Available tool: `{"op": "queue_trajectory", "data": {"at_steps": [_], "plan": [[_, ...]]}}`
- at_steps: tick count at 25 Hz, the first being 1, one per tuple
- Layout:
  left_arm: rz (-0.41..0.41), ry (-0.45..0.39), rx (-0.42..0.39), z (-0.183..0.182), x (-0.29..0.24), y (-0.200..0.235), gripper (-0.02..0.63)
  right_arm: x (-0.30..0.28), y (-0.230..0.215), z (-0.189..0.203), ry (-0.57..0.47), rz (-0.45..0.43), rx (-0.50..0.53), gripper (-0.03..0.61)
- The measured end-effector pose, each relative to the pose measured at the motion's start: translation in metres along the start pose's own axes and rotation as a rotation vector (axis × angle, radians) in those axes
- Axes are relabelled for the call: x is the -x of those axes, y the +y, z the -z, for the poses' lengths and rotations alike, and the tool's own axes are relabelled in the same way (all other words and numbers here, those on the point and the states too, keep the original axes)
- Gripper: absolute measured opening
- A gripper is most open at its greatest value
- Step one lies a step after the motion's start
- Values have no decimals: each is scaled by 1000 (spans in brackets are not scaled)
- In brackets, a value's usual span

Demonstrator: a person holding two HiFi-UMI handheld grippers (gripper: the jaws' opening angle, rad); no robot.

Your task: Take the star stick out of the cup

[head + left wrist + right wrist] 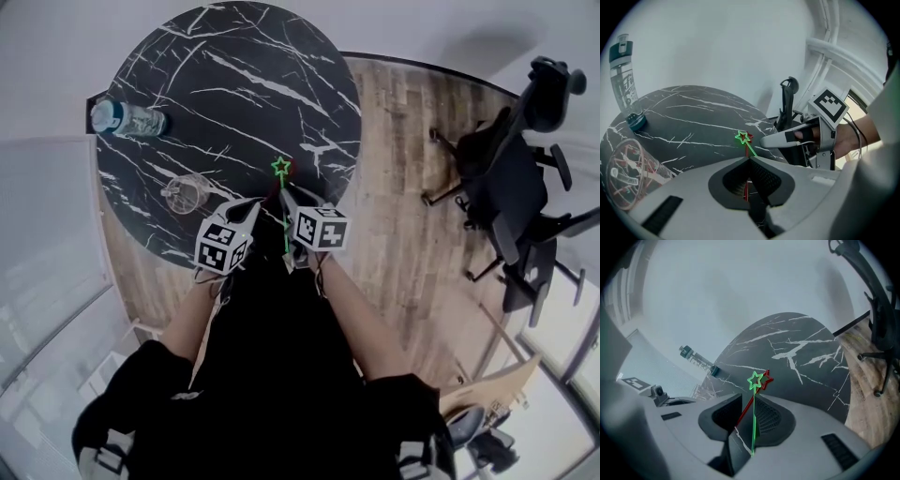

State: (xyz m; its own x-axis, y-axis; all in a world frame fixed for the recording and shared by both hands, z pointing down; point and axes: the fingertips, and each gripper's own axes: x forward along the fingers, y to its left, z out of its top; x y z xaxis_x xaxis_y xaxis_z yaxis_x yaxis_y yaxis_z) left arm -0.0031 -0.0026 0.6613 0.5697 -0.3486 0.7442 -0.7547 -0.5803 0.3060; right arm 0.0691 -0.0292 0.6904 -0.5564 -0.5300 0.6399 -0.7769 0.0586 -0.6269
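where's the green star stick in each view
Head view: green star stick, near the picture's centre.
Left gripper view: centre, star just above the jaws.
Right gripper view: centre, upright between the right gripper's jaws.
Shared landmark: water bottle, in all three.

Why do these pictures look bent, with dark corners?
Wide-angle lenses. Head view: floorboards bow around the table. Left gripper view: black corners, red star stick sharp between shut jaws. Right gripper view: same dark rim, green star stick sharp.

Green star stick (753,416), red star stick (750,404) crossed, outside clear cup (185,194)
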Motion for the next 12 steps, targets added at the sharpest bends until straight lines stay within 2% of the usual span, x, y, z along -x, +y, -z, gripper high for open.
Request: {"op": "queue_trajectory", "data": {"at_steps": [4, 7, 12], "plan": [[-10, -22, -4, -10, 2, -7, 0, 14, 3, -11, -40, 1, 55, 21], [-40, -54, -6, -20, 5, -12, 0, 30, 8, -24, -85, 15, 160, -3], [-118, -130, -14, -33, 18, -30, 0, 68, 19, -44, -172, 5, 340, -3]]}}
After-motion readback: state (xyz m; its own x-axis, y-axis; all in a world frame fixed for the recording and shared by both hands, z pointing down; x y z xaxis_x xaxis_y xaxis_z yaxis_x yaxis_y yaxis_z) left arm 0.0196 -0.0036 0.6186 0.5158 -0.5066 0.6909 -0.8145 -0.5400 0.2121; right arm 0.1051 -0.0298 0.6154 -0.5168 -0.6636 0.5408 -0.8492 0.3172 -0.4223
